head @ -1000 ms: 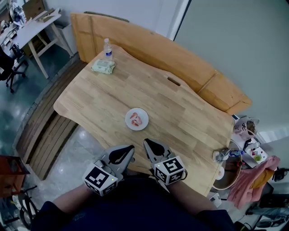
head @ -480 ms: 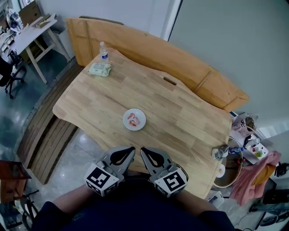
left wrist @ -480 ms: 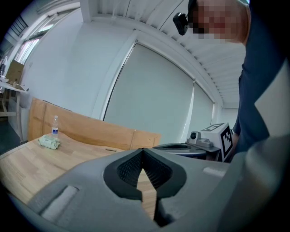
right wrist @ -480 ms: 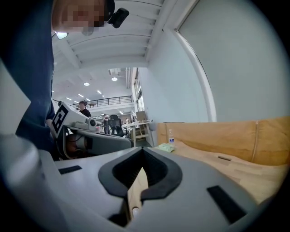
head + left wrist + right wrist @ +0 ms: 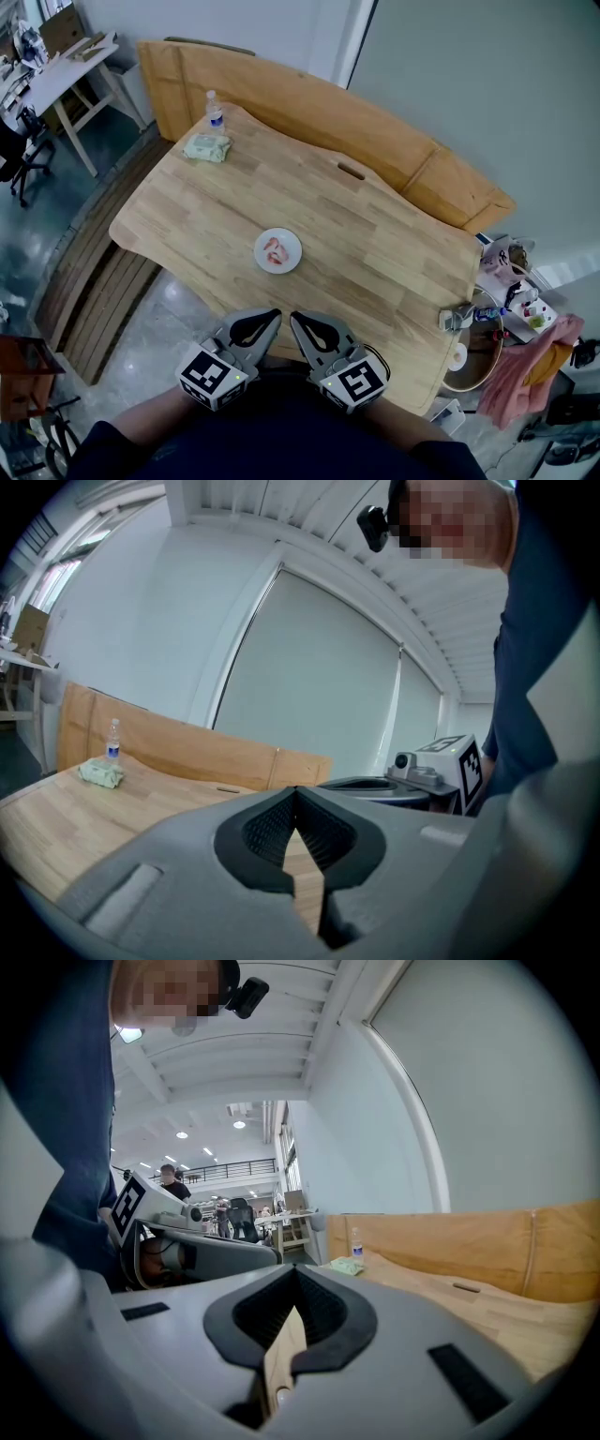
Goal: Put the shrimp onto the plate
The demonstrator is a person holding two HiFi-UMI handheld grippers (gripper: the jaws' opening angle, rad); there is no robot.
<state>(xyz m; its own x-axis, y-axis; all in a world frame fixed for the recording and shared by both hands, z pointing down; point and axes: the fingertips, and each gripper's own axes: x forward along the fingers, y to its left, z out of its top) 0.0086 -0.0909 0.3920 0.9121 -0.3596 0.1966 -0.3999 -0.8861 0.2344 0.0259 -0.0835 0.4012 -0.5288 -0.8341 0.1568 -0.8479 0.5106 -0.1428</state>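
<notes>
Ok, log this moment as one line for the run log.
shrimp: on plate | left gripper: shut, empty, at near table edge | right gripper: shut, empty, beside it

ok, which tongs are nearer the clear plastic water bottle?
Left. The clear plastic water bottle stands at the wooden table's far left corner. The left tongs hang at the near edge, the right tongs just beside them, slightly farther.

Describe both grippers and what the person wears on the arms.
The left gripper and right gripper match: grey moulded bodies with tapered tongs lined with black ribbed pads, each carrying a white cube printed with black square markers. The sleeves are dark navy.
</notes>
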